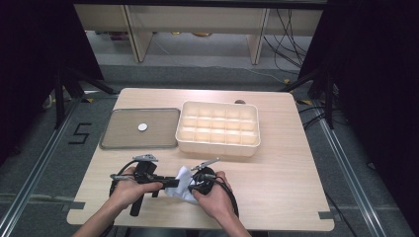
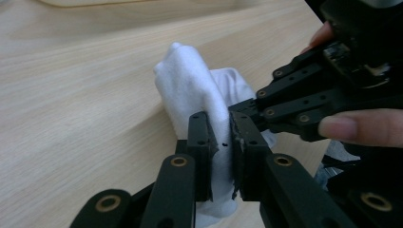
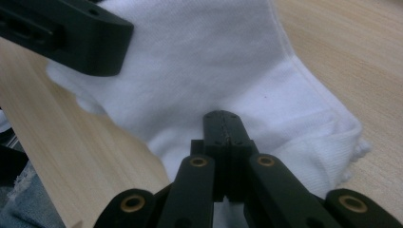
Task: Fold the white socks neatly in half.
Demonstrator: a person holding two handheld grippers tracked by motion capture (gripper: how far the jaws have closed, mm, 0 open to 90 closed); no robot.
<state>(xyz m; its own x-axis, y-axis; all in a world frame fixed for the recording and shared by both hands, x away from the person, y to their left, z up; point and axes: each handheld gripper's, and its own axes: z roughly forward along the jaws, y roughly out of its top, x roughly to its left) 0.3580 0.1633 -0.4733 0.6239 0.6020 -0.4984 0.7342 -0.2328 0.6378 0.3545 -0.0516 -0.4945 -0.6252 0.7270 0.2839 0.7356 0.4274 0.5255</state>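
A white cloth (image 1: 182,183) is bunched up just above the wooden table (image 1: 276,187) near its front edge, between the person's two hands. My left gripper (image 1: 173,182) comes in from the left. In the left gripper view it (image 2: 221,128) is shut on a fold of the cloth (image 2: 190,80), which rises between the pads. My right gripper (image 1: 193,183) meets the cloth from the right. In the right gripper view its (image 3: 222,124) jaws are pressed together on a thin edge of the cloth (image 3: 214,61). One black jaw of the other gripper crosses that view's upper left.
A cream tray (image 1: 218,142) with several compartments stands at the middle back of the table. A flat grey tray (image 1: 123,143) lies to its left with a small white disc (image 1: 143,127) in it. The table's front edge runs right under the hands.
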